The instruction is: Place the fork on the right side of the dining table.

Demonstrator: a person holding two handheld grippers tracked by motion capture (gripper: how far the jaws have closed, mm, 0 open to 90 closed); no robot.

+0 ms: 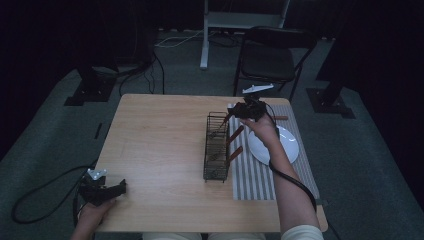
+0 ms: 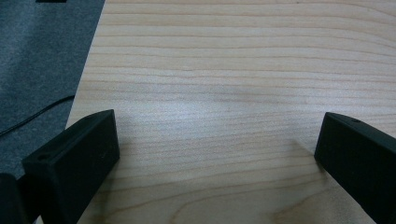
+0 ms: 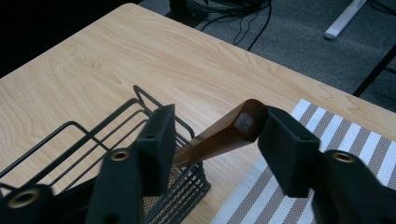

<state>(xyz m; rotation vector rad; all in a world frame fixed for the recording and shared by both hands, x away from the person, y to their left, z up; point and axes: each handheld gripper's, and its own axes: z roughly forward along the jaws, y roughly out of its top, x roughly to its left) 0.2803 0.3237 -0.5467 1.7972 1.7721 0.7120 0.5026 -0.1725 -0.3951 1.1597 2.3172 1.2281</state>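
Note:
A black wire rack (image 1: 216,150) stands in the middle of the wooden table (image 1: 160,140), with brown wooden utensil handles (image 1: 236,134) leaning out of it to the right. My right gripper (image 1: 250,108) is over the rack's far end. In the right gripper view a wooden handle (image 3: 219,135) lies slantwise between the jaws of my right gripper (image 3: 215,121); its rounded end rests against one jaw and its shaft against the other. My left gripper (image 1: 107,190) rests at the table's near left corner. The left gripper (image 2: 217,135) is open, with bare wood between its jaws.
A white plate (image 1: 287,145) lies on a striped mat (image 1: 252,175) right of the rack. A black folding chair (image 1: 270,57) and a white stand leg (image 1: 204,50) are beyond the table's far edge. Cables run over the grey floor.

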